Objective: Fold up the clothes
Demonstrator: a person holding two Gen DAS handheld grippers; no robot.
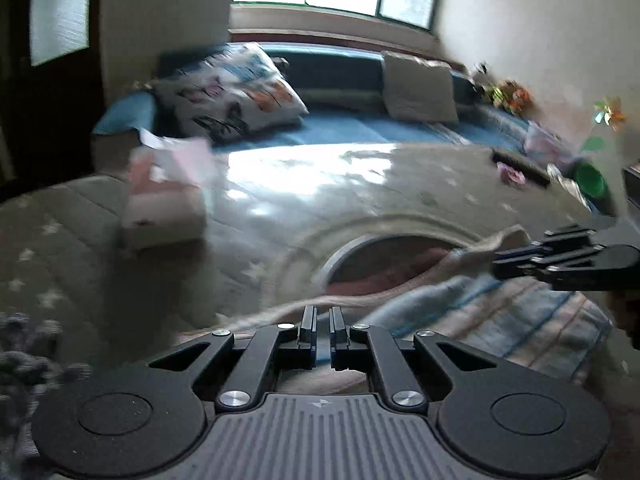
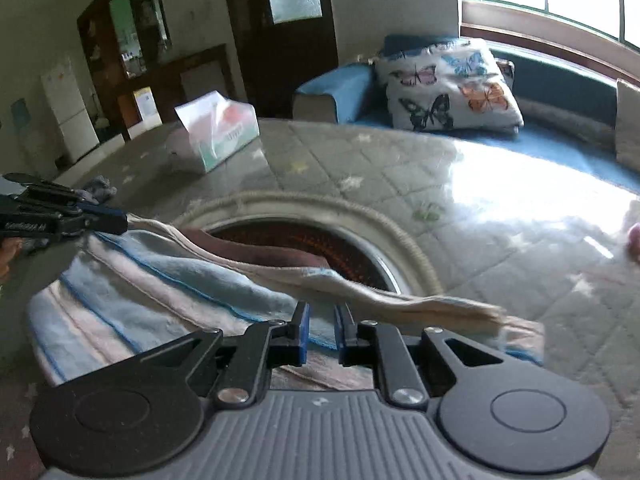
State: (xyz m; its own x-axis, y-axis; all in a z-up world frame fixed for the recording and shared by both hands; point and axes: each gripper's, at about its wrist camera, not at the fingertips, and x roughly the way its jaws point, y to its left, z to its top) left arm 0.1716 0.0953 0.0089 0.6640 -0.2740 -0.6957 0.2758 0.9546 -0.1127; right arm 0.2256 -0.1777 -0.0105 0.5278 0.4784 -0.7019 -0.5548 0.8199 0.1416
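A striped cloth (image 1: 520, 320) (image 2: 160, 288) in pale blue, pink and cream lies partly folded on the quilted table cover (image 1: 280, 208) (image 2: 360, 168). It overlaps the round opening (image 1: 392, 256) (image 2: 320, 248) in the table's middle. My left gripper (image 1: 323, 318) (image 2: 126, 222) is low over the cloth's cream edge, its jaws a narrow crack apart and open. My right gripper (image 2: 322, 320) (image 1: 496, 266) is at the same edge farther along. Its blue pads stand apart and the cloth lies loose below the gap. A cream corner pokes out beside its tips.
A tissue box (image 1: 164, 208) (image 2: 224, 128) stands on the table's far left. A grey fluffy item (image 1: 24, 352) (image 2: 100, 190) lies near the left edge. A green cup (image 1: 592, 180) and small clutter sit far right. Behind is a blue sofa with a butterfly cushion (image 1: 232, 88) (image 2: 448, 84).
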